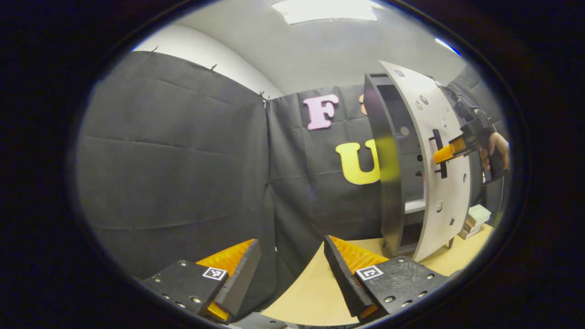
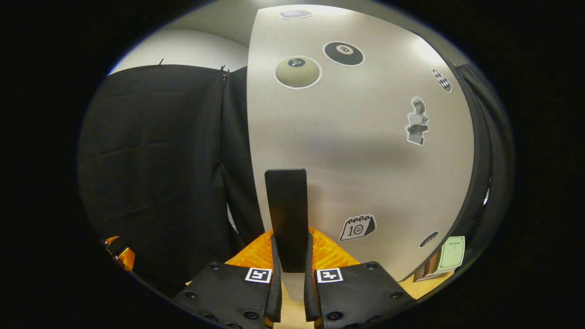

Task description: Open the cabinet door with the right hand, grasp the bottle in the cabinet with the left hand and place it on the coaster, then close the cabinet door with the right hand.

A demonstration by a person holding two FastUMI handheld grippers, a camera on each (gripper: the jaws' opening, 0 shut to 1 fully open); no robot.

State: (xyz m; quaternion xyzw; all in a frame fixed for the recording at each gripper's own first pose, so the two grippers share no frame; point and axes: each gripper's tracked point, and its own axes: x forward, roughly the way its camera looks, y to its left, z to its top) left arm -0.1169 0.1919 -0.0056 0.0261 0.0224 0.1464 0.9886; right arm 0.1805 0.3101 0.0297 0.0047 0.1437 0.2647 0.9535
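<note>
The grey cabinet [image 1: 388, 192] stands on the table at the right of the left gripper view, its white stickered door [image 1: 450, 201] swung partly out. My right gripper [image 1: 447, 153], held by a hand [image 1: 498, 148], grips the door's black bar handle [image 1: 439, 137]. In the right gripper view the door [image 2: 356, 151] looms close and my right gripper [image 2: 292, 260] is shut on the upright handle [image 2: 287, 205]. My left gripper [image 1: 292, 269] hangs open and holds nothing, low over the table's near edge and well left of the cabinet. Inside the cabinet a pale shelf [image 1: 414, 205] shows.
A small stack of books [image 1: 475, 220] lies on the tan table [image 1: 311, 292] right of the cabinet, also seen past the door's lower edge as books [image 2: 445, 258]. Black cloth walls close the left and back. An orange part [image 2: 116, 253] shows low at left.
</note>
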